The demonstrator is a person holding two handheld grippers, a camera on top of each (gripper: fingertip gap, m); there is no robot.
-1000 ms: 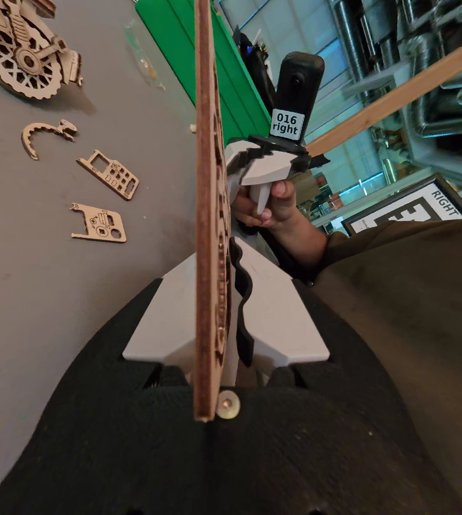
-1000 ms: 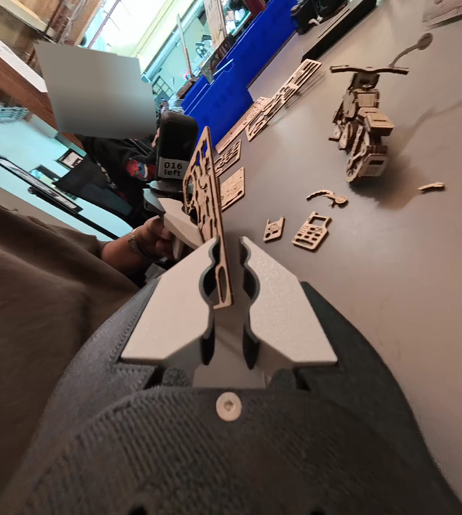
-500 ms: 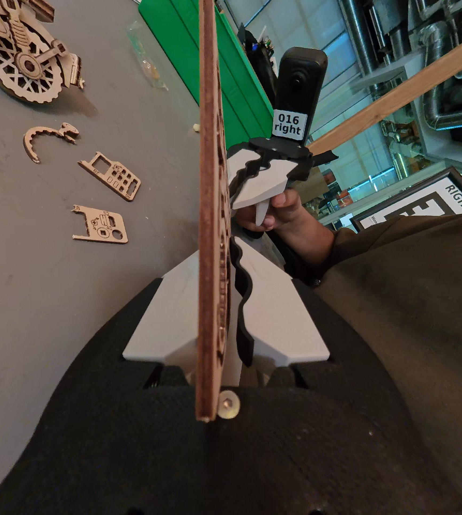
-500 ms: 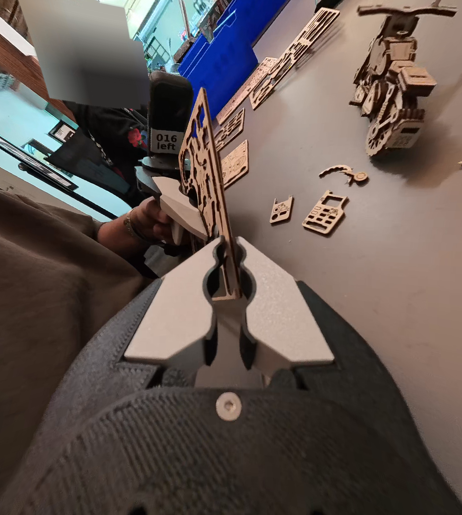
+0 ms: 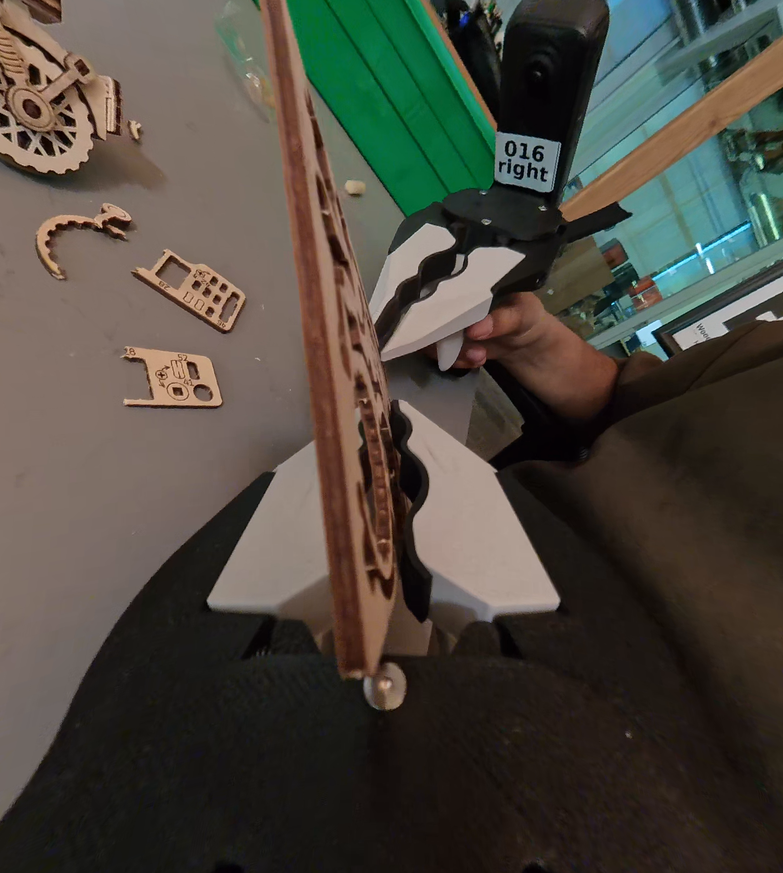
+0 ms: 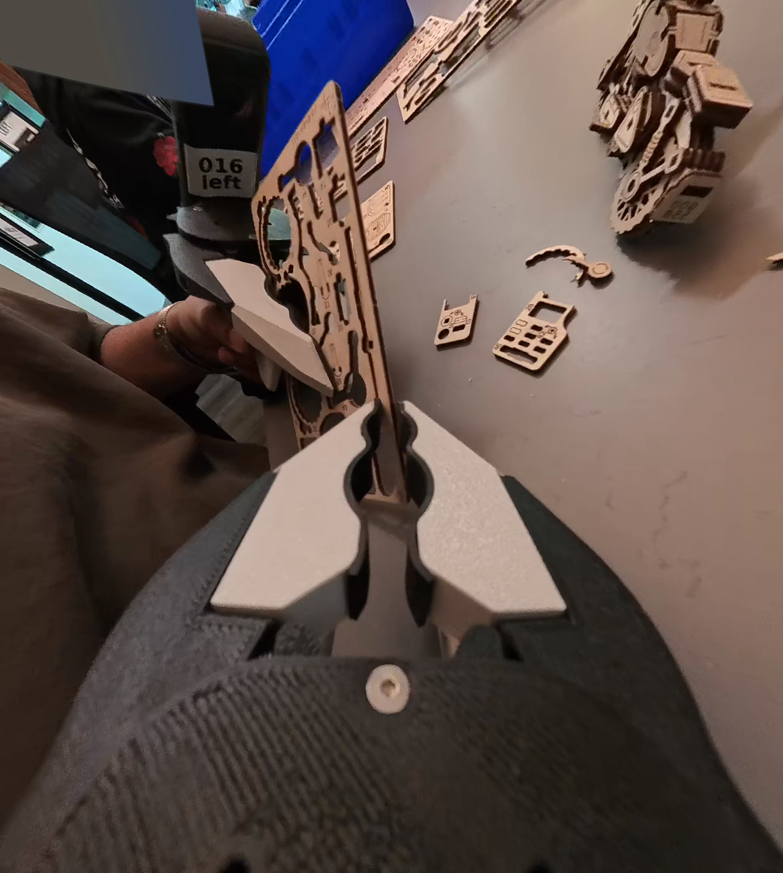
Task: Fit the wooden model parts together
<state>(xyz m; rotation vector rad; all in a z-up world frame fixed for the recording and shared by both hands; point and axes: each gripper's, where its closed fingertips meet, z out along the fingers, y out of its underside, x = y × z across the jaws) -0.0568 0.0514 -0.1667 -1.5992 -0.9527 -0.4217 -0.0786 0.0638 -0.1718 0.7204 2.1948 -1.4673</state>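
Note:
A thin laser-cut wooden parts sheet (image 5: 318,293) is held upright above the grey table (image 5: 49,472), and I see it edge-on in the left wrist view. My left gripper (image 5: 380,415) is shut on its lower part. In the right wrist view the sheet (image 6: 365,283) shows its cut-out face. My right gripper (image 6: 389,411) is shut on the sheet's near edge, and it shows in the left wrist view (image 5: 382,330) with its tips against the sheet's right face. The left gripper (image 6: 328,382) shows behind the sheet in the right wrist view.
Loose parts lie on the table (image 6: 616,472): a hook piece (image 5: 78,231), a keypad-like piece (image 5: 193,295), a small notched plate (image 5: 172,378). A half-built wooden vehicle (image 6: 663,118) stands beyond. More sheets (image 6: 446,61) lie by a blue bin (image 6: 323,61). A green bin (image 5: 394,94) stands past the table. Left and right tips are no more than a few centimetres apart. Left tips and right tips are each some 8 cm from the small notched plate (image 5: 172,378). Look for it in the right wrist view (image 6: 453,317) too.
My right gripper was open around the sheet's edge and has shut on it. The sheet has tilted a little in the left wrist view. The left grip is unchanged.

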